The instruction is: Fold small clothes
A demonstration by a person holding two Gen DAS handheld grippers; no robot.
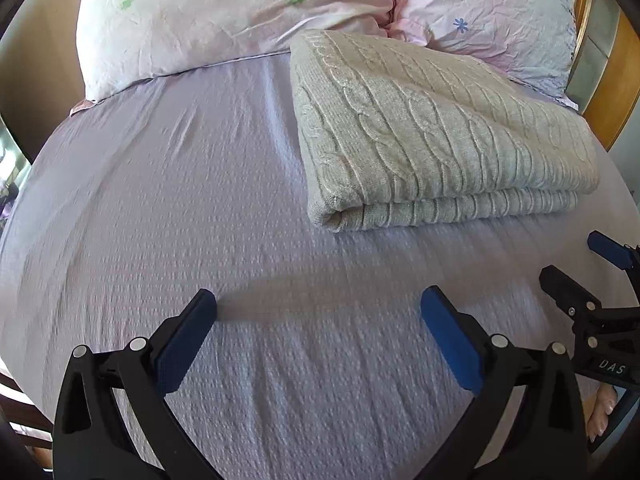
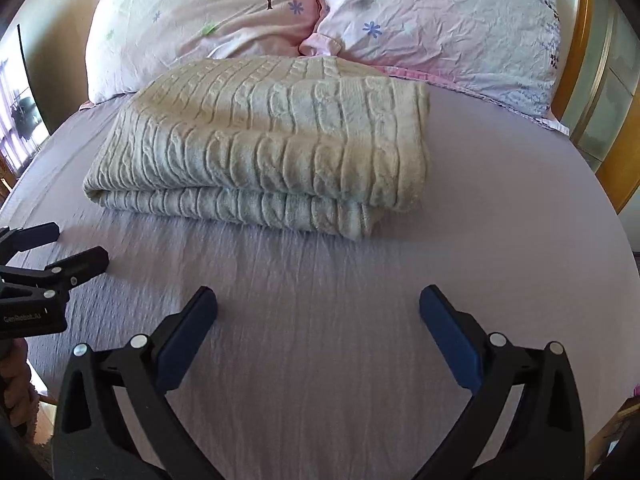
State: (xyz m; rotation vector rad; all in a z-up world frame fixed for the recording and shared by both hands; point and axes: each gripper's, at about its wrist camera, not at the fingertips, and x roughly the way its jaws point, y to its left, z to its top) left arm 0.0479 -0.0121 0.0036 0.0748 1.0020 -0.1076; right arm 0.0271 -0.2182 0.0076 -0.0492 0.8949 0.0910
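Left claw [image 1: 318,304] and right claw [image 2: 318,300] both wide, empty, over lilac sheet [image 1: 160,208]; folded cable-knit garment [image 2: 264,148] ahead, against pink pillows [image 2: 432,20].

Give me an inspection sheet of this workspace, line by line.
Surface: bed with a lilac textured sheet, lightly creased, blurred near the camera.
Job's things: one cream cable-knit garment, folded in layers, lying flat below the pillows.
Clutter: nothing seen on the sheet besides the garment.
Grippers: left tongs open, empty, above bare sheet; right tongs open, empty, short of the garment's near edge.
Cables: nothing seen.
Surroundings: two pink floral pillows at the head of the bed, wooden headboard at right, the garment's far edge touching the pillows.
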